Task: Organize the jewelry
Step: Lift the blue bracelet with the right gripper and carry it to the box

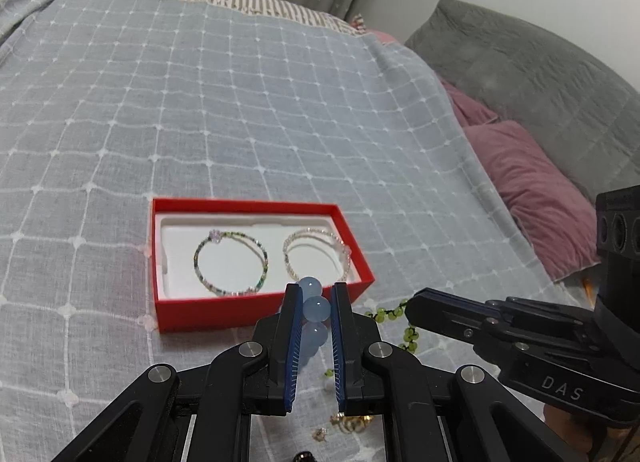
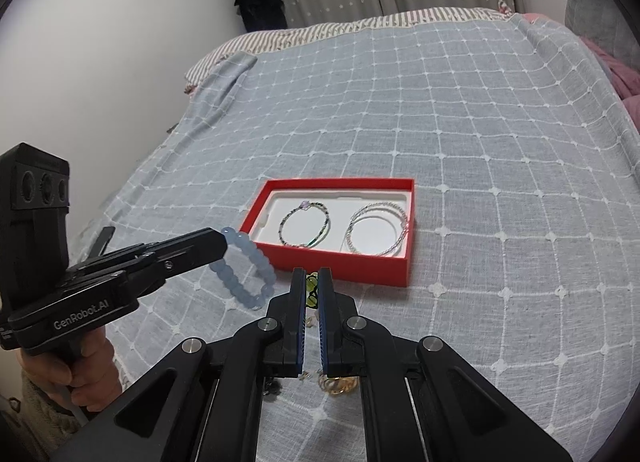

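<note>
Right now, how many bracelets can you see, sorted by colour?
Blue bracelet, held in the left jaws: 1
Green bracelet, held in the right jaws: 1
Dark multicoloured bracelet, in the red box: 1
Clear bracelet, same box: 1
Total: 4

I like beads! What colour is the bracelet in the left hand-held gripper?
Pale blue bracelet, clearest in the right wrist view.

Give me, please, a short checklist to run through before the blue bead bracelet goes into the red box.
1. Left gripper shut on the blue bead bracelet: ok.
2. Bracelet lifted off the bedspread: ok.
3. Red box open: ok.
4. Free room in the box beside the two bracelets already in it: cannot tell.
5. Right gripper shut on the green bead strand: ok.
</note>
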`<state>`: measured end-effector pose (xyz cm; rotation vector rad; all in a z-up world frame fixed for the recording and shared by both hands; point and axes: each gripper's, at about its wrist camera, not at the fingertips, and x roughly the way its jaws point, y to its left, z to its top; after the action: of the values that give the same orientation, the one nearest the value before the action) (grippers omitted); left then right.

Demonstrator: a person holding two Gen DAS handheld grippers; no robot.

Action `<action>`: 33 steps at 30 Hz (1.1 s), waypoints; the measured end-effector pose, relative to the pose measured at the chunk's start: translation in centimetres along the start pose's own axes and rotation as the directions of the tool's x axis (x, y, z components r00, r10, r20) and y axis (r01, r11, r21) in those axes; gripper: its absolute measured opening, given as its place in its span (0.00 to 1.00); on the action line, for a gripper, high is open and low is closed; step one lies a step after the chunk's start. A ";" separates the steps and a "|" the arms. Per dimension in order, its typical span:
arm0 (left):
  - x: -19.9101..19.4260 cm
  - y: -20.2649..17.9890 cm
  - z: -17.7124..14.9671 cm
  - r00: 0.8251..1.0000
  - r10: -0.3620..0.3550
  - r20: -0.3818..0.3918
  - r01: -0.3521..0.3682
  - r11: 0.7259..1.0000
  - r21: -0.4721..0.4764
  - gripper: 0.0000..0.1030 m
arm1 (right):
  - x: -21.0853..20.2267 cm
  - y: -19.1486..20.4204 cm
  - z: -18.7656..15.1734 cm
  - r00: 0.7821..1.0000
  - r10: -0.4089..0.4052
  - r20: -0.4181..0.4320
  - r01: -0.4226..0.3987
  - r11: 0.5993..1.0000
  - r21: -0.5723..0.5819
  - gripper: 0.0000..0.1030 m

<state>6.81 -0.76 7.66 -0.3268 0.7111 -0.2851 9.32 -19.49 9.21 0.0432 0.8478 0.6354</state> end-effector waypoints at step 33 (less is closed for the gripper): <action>4.3 0.5 4.8 1.000 0.005 0.022 -0.005 1.000 -0.020 0.08 | 4.4 -0.6 5.3 0.997 -0.029 0.065 0.030 1.000 -0.010 0.05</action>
<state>13.26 -0.95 8.32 -0.3464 0.6938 -0.2693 15.55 -16.49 9.63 0.0414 0.7811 0.6074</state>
